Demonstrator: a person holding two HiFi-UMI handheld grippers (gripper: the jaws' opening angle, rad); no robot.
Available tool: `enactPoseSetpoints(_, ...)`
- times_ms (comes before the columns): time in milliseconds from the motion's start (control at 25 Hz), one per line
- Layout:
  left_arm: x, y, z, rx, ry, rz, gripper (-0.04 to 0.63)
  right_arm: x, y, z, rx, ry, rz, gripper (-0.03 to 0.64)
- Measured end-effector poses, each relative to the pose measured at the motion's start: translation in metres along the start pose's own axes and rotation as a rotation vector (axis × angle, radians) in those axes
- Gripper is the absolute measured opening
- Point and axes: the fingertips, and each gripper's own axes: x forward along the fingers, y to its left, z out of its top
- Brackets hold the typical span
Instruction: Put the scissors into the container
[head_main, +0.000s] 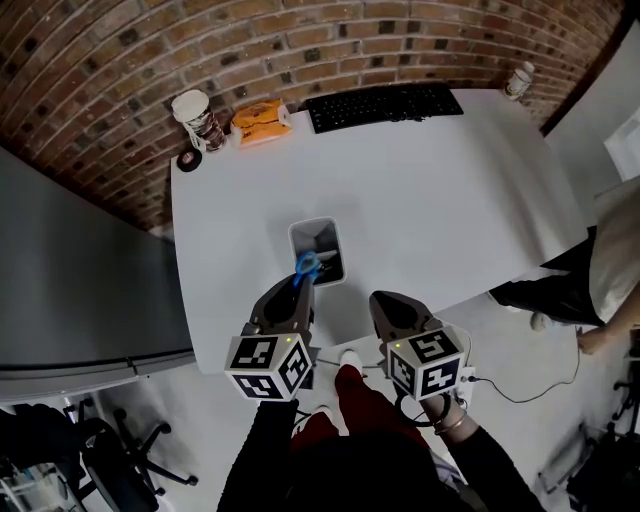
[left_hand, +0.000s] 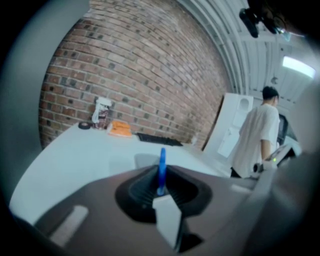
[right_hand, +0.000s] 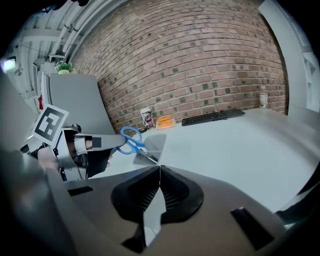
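Left gripper view showed the left gripper (left_hand: 161, 192) clamped on the blue handle of the scissors (left_hand: 161, 169), which stood edge-on between the jaws. Seen from the head view, the scissors hung over the near rim of the container (head_main: 318, 228) on the white table (head_main: 430, 190), blades slanting down toward its mouth; whether the tips were past the rim I could not tell. The right gripper (right_hand: 159, 172) waited beside the left one, its jaws together with nothing between them.

The scissors looked light and stiff, with smooth plastic loops likely to swivel in a pinch and metal blades likely to slide. The handle seemed the right place to hold them, points leading. The container looked light enough to tip if knocked.
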Motion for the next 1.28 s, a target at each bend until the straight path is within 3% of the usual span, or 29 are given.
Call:
enactPoseSetpoints(640, 0.011, 0.016, -0.009, -0.093, 0.011, -0.009, 0.044, 0.014, 0.000, -0.005, -0.008, 0.035, 0.005, 0.009)
enactPoseSetpoints(1280, 0.013, 0.039, -0.014, -0.060, 0.027, 0.059, 0.066, 0.012, 0.003, -0.010, -0.010, 0.046, -0.002, 0.009)
